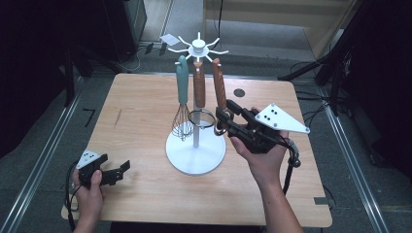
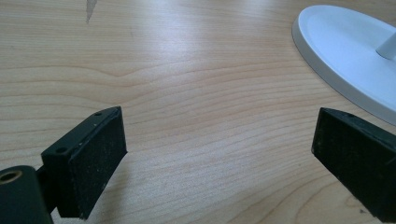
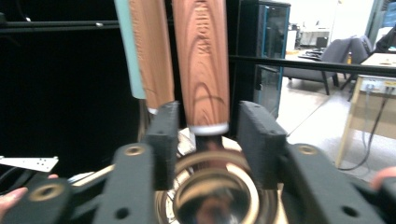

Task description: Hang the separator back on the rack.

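Note:
A white utensil stand (image 1: pixel 194 158) with a ring of hooks on top rises from the middle of the wooden table. On it hang a teal-handled whisk (image 1: pixel 182 97) and two wooden-handled utensils. My right gripper (image 1: pixel 224 112) is raised at the lower end of the right wooden handle (image 1: pixel 218 85). In the right gripper view that handle (image 3: pixel 201 70) hangs between the black jaws with a small gap on each side, so the gripper (image 3: pixel 208 126) is open, and a shiny metal bowl sits just below. My left gripper (image 1: pixel 115 164) rests open near the table's front left corner, holding nothing (image 2: pixel 219 135).
A small black disc (image 1: pixel 238 92) lies on the table behind the right hand. The stand's round base (image 2: pixel 345 51) lies to the right of the left gripper. Bare wood (image 1: pixel 141 116) stretches left of the stand. Dark frames and cables surround the table.

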Tool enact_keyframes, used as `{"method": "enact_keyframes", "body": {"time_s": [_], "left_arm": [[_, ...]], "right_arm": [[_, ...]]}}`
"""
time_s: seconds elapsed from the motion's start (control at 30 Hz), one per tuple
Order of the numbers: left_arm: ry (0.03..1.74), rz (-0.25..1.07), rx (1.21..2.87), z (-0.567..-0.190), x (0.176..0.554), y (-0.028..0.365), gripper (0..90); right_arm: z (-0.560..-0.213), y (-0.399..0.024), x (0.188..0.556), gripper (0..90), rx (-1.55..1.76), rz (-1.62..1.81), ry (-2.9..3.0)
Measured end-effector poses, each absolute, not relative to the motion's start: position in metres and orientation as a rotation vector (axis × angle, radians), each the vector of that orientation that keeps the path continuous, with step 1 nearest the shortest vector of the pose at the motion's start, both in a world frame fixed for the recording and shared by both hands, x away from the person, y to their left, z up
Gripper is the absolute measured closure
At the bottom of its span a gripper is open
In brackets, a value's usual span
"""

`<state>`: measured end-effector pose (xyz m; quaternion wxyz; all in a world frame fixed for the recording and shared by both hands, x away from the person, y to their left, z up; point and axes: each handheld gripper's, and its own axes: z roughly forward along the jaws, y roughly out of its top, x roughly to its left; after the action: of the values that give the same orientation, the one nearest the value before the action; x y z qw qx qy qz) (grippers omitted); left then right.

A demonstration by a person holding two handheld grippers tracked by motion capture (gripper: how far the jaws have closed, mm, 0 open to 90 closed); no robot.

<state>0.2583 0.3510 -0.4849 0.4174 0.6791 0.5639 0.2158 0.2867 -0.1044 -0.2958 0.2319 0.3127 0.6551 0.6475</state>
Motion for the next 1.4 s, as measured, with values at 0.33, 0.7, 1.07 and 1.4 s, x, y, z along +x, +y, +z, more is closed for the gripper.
{"method": "enact_keyframes", "body": {"time_s": [0.33, 0.7, 1.07, 1.4], "left_arm": [[1.416, 0.545, 1.703, -0.485, 0.258, 0.351, 3.3], [1.418, 0.548, 1.705, -0.485, 0.258, 0.350, 3.3], [1.413, 0.554, 1.711, -0.485, 0.258, 0.350, 3.3], [1.410, 0.559, 1.706, -0.485, 0.257, 0.350, 3.3]], "right_arm": [[-0.309, -0.112, 0.287, 55.0, 0.878, 1.756, 1.812], [-0.325, -0.120, 0.287, 52.2, 0.933, 1.714, 1.818], [-0.348, -0.125, 0.291, 30.5, 1.011, 1.634, 1.820], [-0.373, -0.134, 0.292, 21.6, 1.064, 1.570, 1.842]]}}
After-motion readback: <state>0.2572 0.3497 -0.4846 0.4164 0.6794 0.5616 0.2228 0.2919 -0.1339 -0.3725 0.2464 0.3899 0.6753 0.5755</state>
